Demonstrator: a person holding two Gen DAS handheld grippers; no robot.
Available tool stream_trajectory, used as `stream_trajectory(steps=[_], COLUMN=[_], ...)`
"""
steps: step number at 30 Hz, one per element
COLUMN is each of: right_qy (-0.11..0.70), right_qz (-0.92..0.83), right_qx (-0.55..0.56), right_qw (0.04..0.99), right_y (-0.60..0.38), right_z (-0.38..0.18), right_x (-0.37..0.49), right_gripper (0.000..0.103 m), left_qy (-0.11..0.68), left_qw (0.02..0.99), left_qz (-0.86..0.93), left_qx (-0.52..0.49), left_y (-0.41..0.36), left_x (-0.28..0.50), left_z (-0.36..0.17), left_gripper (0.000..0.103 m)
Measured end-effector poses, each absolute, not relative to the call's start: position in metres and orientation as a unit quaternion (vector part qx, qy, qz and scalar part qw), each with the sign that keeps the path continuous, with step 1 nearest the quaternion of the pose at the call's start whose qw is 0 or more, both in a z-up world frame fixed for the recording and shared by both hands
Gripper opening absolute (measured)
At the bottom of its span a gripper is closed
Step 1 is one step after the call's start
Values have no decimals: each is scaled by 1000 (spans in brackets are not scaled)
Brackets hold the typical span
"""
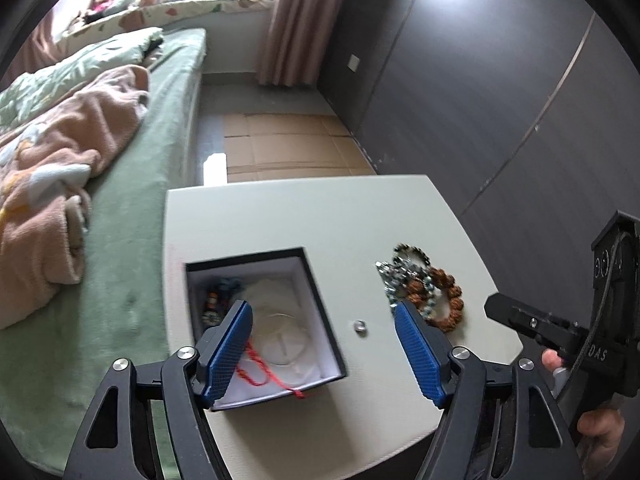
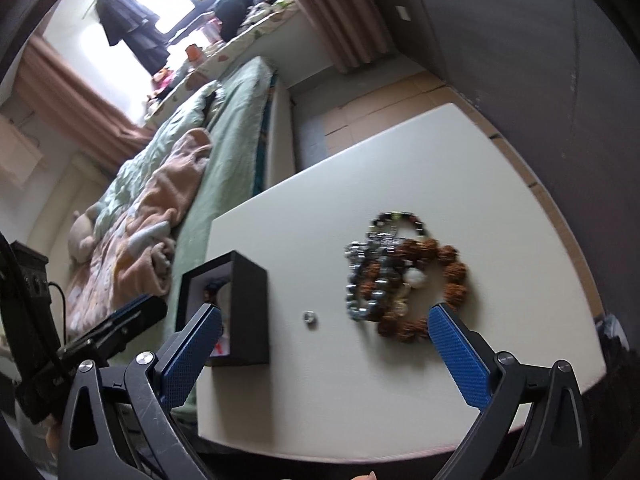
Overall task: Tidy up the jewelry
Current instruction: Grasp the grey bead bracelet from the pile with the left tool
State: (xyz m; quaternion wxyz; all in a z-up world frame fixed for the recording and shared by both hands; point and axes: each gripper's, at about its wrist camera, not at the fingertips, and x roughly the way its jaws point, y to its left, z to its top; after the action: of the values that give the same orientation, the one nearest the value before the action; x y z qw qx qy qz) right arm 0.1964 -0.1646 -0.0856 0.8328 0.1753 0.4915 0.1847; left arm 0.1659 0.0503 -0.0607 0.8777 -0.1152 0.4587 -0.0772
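An open black square box with white lining (image 1: pixel 318 292) sits on the white desk (image 1: pixel 320 208), with a red cord (image 1: pixel 260 368) and some beads inside. A tangled pile of brown-bead and silver-chain bracelets (image 2: pixel 400 276) lies well apart from it, a tiny silver bead (image 2: pixel 309 317) between them.

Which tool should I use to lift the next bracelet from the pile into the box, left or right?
Right. The right tool is open and empty, aimed toward the bracelet pile on the table. The left tool, also open, sits over the black box, so it is less directly lined up.

On the table (image 2: pixel 280 216), the box (image 2: pixel 248 312) sits left of the bracelets (image 2: pixel 400 276).
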Motion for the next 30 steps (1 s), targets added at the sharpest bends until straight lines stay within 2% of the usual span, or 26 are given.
stream_trajectory(steps=[4, 11, 14, 16, 18, 21, 23, 25, 30], right_qy=[510, 520, 527, 532, 537, 547, 551, 553, 565], right_qz=[174, 118, 105, 96, 91, 73, 63, 57, 55], right_qx=[199, 222, 238, 264, 292, 289, 282, 278, 264], right_qw=[818, 816, 809, 798, 786, 782, 783, 783, 780], right_y=[-180, -213, -225, -237, -246, -251, -251, -251, -248], right_z=[-93, -106, -112, -119, -127, -132, -134, -136, -143], right_x=[200, 204, 208, 210, 213, 217, 220, 223, 233], right_gripper=[103, 103, 92, 80, 79, 68, 67, 63, 59], left_qy=[472, 479, 485, 489, 494, 500, 505, 508, 520], left_qw=[869, 862, 858, 855, 852, 849, 847, 845, 838], left_qz=[-94, -123, -136, -142, -147, -154, -157, -158, -162], left_qx=[-117, -110, -103, -100, -95, -74, -61, -52, -41], left_y=[36, 5, -10, -20, -31, -49, -59, -65, -76], left_x=[172, 183, 189, 195, 199, 205, 208, 211, 221], left_z=[-67, -74, -80, -84, -89, -96, -102, -107, -122], left_gripper=[68, 65, 61, 59, 59, 59, 58, 53, 53])
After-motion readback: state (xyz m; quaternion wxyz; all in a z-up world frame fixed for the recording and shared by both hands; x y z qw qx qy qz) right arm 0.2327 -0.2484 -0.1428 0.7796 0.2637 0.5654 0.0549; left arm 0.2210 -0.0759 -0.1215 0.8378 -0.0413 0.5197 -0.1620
